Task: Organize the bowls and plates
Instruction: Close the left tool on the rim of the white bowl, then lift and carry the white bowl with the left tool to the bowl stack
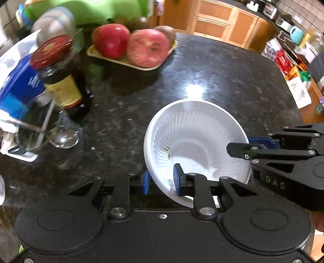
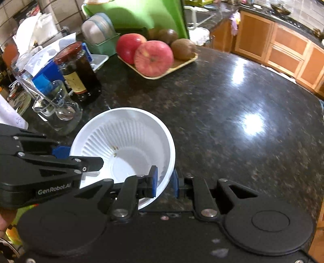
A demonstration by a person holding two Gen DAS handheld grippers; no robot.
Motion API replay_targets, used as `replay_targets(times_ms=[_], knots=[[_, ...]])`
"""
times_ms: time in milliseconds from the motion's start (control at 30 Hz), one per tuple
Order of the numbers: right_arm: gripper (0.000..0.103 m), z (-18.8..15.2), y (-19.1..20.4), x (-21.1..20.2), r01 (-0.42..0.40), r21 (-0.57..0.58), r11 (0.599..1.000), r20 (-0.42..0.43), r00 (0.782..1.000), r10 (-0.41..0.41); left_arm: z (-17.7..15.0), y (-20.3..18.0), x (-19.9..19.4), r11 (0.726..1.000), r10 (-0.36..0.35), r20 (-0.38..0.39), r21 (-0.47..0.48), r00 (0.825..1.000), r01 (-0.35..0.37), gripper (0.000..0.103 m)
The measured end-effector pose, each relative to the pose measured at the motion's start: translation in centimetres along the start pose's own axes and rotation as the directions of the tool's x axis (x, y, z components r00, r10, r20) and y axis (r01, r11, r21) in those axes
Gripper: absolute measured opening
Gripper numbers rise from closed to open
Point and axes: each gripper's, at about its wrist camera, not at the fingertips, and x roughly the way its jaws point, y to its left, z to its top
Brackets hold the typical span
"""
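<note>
A white ribbed disposable bowl (image 1: pixel 194 145) sat low and right of centre in the left wrist view, tilted, with a few small crumbs inside. The left hand-held gripper (image 1: pixel 162 182) was clamped on its near rim, one blue pad outside the wall and one inside. The right hand-held gripper (image 2: pixel 165 182) pinched the rim on the opposite side in the same way, at lower centre of its own view. Whether the bowl's base touched the surface could not be told.

Under it lay a dark speckled stone bench (image 2: pixel 232 105), glossy with bright lamp reflections. At upper centre a yellowish tray (image 2: pixel 182 64) held two red apples (image 2: pixel 154 57) and kiwifruit (image 2: pixel 183 48). To the left stood a dark jar with a red lid (image 1: pixel 58 72) and a clear glass (image 2: pixel 58 109) with a spoon in it. Wooden cabinets (image 2: pixel 283 44) lined the upper right, and a green board (image 2: pixel 137 14) stood at the top.

The clutter at the far left was blurred and cut off by the frame edge.
</note>
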Motion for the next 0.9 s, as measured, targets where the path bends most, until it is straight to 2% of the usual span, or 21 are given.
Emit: replay_targets(times_ms=[433,533,667,900], knots=[[0.020,-1.4,-2.5,-1.1,0.043,0.069,0.997,0.003,0.999,-0.043,0.2,-2.8,1.0,0.991,-0.026,-0.008,0.129,1.000,0.027,0.034],[0.025,-1.4,-2.6,-1.1,0.049,0.084,0.995,0.011,0.999,-0.050,0.3,-2.7,0.9,0.990,-0.035,-0.007,0.136,0.999,0.035,0.038],[0.038,-1.3,-2.7,-1.2,0.041,0.112,0.993,0.015,0.999,-0.043,0.5,-2.6,0.5,0.989,-0.041,0.006,0.140,0.999,0.040,0.038],[0.041,-1.7,-2.7,-1.6,0.066,0.164,0.984,0.069,0.995,-0.078,0.9,-2.8,0.7,0.984,-0.065,0.008,0.168,0.998,0.062,0.038]])
